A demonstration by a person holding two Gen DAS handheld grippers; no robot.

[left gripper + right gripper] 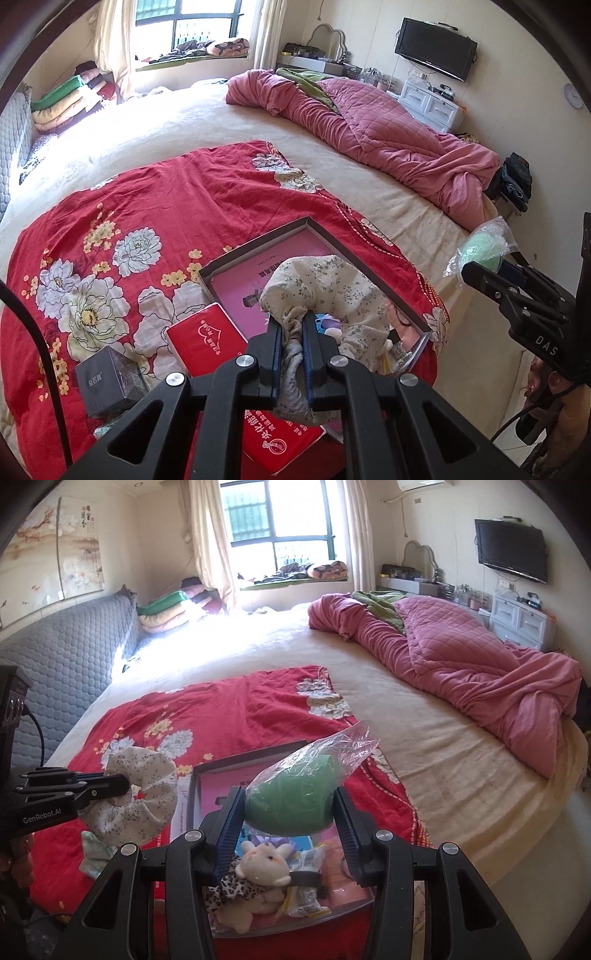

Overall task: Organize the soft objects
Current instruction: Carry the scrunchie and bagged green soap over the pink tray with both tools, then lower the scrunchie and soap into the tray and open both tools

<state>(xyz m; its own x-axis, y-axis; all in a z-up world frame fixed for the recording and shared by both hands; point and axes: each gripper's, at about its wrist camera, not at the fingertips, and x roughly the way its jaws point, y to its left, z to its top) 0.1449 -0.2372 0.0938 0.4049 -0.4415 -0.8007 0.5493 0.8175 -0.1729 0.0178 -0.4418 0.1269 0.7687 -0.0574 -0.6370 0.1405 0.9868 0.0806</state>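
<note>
My left gripper (293,332) is shut on a cream floral fabric ring (325,284), which droops over the grey shallow box (258,245) with a pink floor on the red flowered cloth. The right wrist view has the same fabric ring (144,794) at left, held by the left gripper (125,786). My right gripper (291,812) is shut on a green soft object in a clear plastic bag (295,797), above the box (195,786). A small plush toy (262,864) lies in the box below it. The bagged green object (480,251) also appears at right in the left wrist view.
A red packet (201,341), a dark grey cube box (107,380) and another red packet (280,443) lie on the red cloth (147,206). A pink quilt (461,657) is heaped on the bed's far right. A grey padded headboard (66,661) stands at left.
</note>
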